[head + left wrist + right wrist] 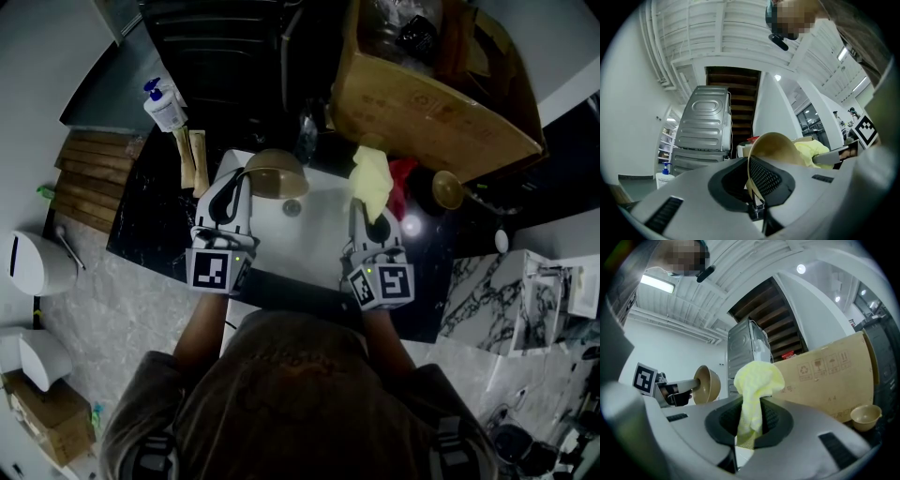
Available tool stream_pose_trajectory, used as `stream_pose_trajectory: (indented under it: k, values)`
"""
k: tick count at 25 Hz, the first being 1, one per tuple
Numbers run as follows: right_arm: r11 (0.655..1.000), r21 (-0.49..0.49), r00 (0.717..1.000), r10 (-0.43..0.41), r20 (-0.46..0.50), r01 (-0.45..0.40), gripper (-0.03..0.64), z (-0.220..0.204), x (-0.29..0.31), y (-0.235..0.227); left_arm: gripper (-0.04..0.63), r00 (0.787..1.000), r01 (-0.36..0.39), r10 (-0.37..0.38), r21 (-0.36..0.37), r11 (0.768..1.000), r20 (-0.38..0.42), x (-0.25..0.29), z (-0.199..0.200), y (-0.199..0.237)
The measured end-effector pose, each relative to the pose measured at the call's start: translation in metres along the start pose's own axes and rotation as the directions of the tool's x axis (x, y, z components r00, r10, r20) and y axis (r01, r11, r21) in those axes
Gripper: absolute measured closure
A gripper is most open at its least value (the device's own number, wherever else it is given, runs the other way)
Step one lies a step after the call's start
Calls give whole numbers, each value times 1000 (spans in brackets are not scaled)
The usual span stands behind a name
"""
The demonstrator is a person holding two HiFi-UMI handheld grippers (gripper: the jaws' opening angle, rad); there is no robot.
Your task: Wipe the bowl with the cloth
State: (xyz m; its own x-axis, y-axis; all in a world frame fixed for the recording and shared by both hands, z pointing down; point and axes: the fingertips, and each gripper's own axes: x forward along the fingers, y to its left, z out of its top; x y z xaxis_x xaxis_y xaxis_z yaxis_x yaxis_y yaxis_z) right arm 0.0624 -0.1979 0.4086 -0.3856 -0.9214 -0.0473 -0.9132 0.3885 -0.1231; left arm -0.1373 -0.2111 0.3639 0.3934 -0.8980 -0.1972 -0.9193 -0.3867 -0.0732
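Observation:
My left gripper (251, 178) is shut on the rim of a tan bowl (275, 173), held over the white sink (314, 248). In the left gripper view the bowl (774, 151) stands on edge between the jaws of the left gripper (754, 187). My right gripper (366, 211) is shut on a yellow cloth (373, 181), which bunches up above the jaws. In the right gripper view the cloth (753, 394) sticks up from the right gripper (749, 427), and the bowl (707, 385) shows at the left, apart from the cloth.
A big cardboard box (441, 89) stands behind the sink. A second small tan bowl (447, 190) sits on the dark counter at the right. A soap dispenser (163, 105) and wooden boards (89, 178) are at the left. The drain (292, 208) lies under the bowl.

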Motion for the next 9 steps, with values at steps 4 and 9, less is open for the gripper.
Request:
stream_pose_trajectory:
  k: [4, 9]
  values:
    - [1000, 1, 1000, -1, -1, 1, 591, 0, 0, 0, 574, 1000, 5, -5, -10, 1000, 15, -1, 0, 1]
    - [1000, -11, 1000, -7, -10, 7, 591, -1, 2, 2, 574, 1000, 3, -2, -29, 1000, 15, 1, -2, 3]
